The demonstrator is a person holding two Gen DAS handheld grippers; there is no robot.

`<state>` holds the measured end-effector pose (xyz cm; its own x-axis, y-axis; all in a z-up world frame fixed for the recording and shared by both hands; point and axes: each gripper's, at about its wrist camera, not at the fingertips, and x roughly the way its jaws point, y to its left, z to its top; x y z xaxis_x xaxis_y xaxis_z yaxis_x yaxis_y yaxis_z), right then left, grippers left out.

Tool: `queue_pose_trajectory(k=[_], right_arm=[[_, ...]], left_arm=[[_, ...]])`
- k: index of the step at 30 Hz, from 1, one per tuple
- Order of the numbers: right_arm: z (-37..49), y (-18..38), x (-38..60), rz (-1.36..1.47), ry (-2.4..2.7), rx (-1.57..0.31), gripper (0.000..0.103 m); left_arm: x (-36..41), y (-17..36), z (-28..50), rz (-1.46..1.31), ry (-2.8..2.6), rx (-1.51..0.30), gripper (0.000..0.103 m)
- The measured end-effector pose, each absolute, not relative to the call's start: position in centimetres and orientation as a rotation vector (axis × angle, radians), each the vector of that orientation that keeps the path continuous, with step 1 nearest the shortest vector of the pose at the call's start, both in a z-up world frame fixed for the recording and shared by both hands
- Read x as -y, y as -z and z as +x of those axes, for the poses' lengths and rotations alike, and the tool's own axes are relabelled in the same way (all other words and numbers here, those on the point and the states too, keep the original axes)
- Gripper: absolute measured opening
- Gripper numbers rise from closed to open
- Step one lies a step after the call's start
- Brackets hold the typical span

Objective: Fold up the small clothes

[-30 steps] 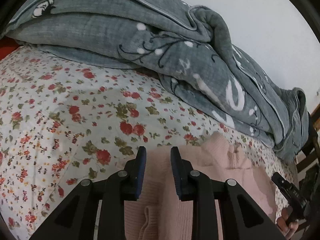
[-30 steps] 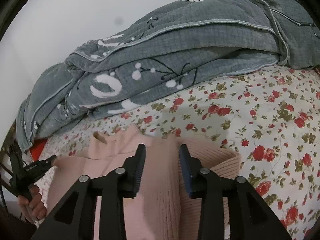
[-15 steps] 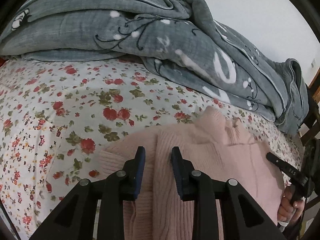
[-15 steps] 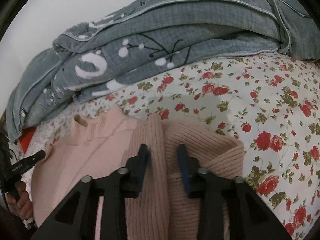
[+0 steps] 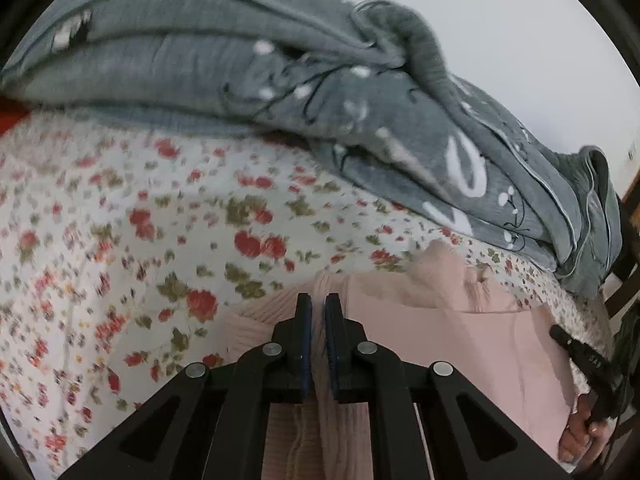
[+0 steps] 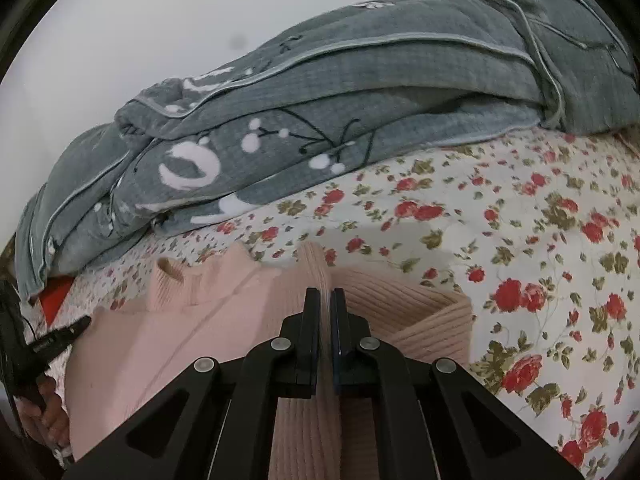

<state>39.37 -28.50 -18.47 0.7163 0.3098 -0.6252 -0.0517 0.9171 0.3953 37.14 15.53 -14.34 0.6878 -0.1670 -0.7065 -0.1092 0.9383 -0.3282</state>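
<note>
My left hand-held gripper (image 5: 318, 300) is clamped on a raised ridge of the pale pink ribbed knit sweater (image 5: 448, 320), pads pressing the fold between them. My right hand-held gripper (image 6: 325, 294) is also pinched shut on a ridge of the same sweater (image 6: 192, 320), near its ribbed sleeve edge. The sweater lies on the bed, spread across the near part of the white bedsheet with red flowers and green leaves (image 5: 120, 220), with its collar towards the far side.

A bulky grey quilted blanket with white dots, white shapes and thin dark line drawings (image 5: 200, 60) is piled along the far side of the bed against a plain white wall (image 5: 500, 12). It sits close behind the sweater collar but apart from it; nothing lies between my grippers and the cloth.

Left view is blurred. It shows a red patch (image 5: 10, 116) at the left edge under the blanket, my other hand (image 5: 580, 436) on a black handle at bottom right, and a brown wooden edge (image 5: 634, 196) far right. The right view is sharper: the blanket (image 6: 320, 100) shows its grid quilting and pale piping, the sheet (image 6: 540, 240) runs wide to the right, a red patch (image 6: 56, 300) sits at the left under the blanket end, and fingers (image 6: 48, 416) hold a black grip bottom left.
</note>
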Motion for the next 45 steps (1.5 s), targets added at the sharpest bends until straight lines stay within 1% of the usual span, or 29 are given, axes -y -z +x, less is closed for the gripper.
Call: queue_pose_trajectory(k=[2,4,5,6,7,8,10,13,14,15,16,19,21,22,25,27,29,30,31,32,33,34,35,36,37,38,41,42,45], right_arm=[[39.6,18.9,28.7,0.384,-0.204,-0.773,0.005],[39.7,19.1,28.7,0.390,-0.206,-0.780,0.005],[39.7,19.1,28.7,0.389,-0.204,-0.777,0.005],[39.7,19.1,28.7,0.385,-0.205,-0.778,0.005],[39.7,19.1,28.6,0.381,-0.204,-0.778,0.005],[39.7,19.1,28.6,0.376,-0.202,-0.778,0.005],[39.7,19.1,28.5,0.371,-0.202,-0.775,0.005],[39.7,19.1,28.4,0.366,-0.202,-0.775,0.005],[39.7,19.1,28.4,0.366,-0.203,-0.775,0.005],[39.7,19.1,28.4,0.364,-0.204,-0.774,0.005],[39.7,19.0,28.4,0.364,-0.207,-0.771,0.005],[38.8,18.4,29.0,0.392,-0.203,-0.702,0.005],[38.6,18.2,29.0,0.387,-0.185,-0.694,0.005],[39.0,18.5,28.7,0.371,-0.176,-0.721,0.005],[39.8,19.1,28.5,0.361,-0.163,-0.783,0.005],[40.1,19.5,28.6,0.366,-0.163,-0.810,0.006],[40.3,19.8,28.5,0.368,-0.167,-0.833,0.008],[40.2,19.7,28.5,0.373,-0.177,-0.832,0.011],[40.2,19.5,28.6,0.382,-0.195,-0.832,0.017],[40.2,19.3,28.7,0.389,-0.210,-0.837,0.026],[40.0,18.7,29.0,0.408,-0.232,-0.849,0.029],[39.6,18.3,29.4,0.422,-0.241,-0.848,0.032],[39.2,17.8,29.7,0.428,-0.242,-0.839,0.035],[38.5,17.2,30.0,0.424,-0.237,-0.826,0.039],[37.6,16.7,30.2,0.403,-0.224,-0.810,0.050],[36.8,16.5,30.4,0.384,-0.212,-0.800,0.058],[33.9,16.6,30.9,0.329,-0.209,-0.795,0.059],[33.1,17.0,31.1,0.327,-0.220,-0.802,0.062],[31.4,18.5,32.0,0.383,-0.262,-0.825,0.065]], left_arm=[[-15.9,14.6,37.2,-0.397,0.063,-0.837,0.012],[-15.8,14.1,36.9,-0.391,0.071,-0.824,0.019],[-15.6,13.7,36.7,-0.375,0.071,-0.813,0.032],[-15.3,13.4,36.5,-0.355,0.081,-0.801,0.048],[-14.9,13.1,36.4,-0.334,0.095,-0.789,0.055],[-14.3,12.9,36.2,-0.311,0.099,-0.773,0.058],[-13.4,12.9,36.2,-0.265,0.091,-0.773,0.058],[-12.1,14.0,36.9,-0.188,0.052,-0.826,0.058],[-12.1,14.3,37.0,-0.184,0.044,-0.832,0.052],[-12.2,14.6,37.1,-0.186,0.036,-0.832,0.023],[-12.5,14.8,37.1,-0.200,0.031,-0.832,0.009],[-14.1,14.7,36.8,-0.294,0.060,-0.805,0.007],[-14.7,15.2,37.0,-0.330,0.051,-0.822,0.007],[-14.8,15.6,37.1,-0.334,0.045,-0.833,0.007],[-14.6,16.3,37.4,-0.326,0.019,-0.858,0.013],[-14.9,16.4,37.3,-0.339,0.012,-0.863,0.024],[-15.1,16.4,37.3,-0.354,0.025,-0.863,0.028],[-15.2,16.3,37.3,-0.362,0.035,-0.864,0.033],[-15.2,16.1,37.2,-0.365,0.038,-0.862,0.035],[-15.2,15.8,37.1,-0.363,0.037,-0.862,0.038],[-15.1,15.4,36.9,-0.355,0.034,-0.858,0.044],[-15.0,15.0,36.6,-0.347,0.032,-0.850,0.048],[-15.0,14.4,36.1,-0.343,0.036,-0.832,0.056],[-15.1,13.9,35.8,-0.346,0.041,-0.816,0.060],[-15.1,13.4,35.3,-0.349,0.042,-0.800,0.061],[-15.1,13.1,35.0,-0.347,0.037,-0.796,0.062],[-15.0,12.3,33.4,-0.354,0.021,-0.782,0.064],[-14.9,12.1,32.8,-0.361,0.016,-0.778,0.064],[-14.4,11.8,31.2,-0.366,0.004,-0.771,0.066]])
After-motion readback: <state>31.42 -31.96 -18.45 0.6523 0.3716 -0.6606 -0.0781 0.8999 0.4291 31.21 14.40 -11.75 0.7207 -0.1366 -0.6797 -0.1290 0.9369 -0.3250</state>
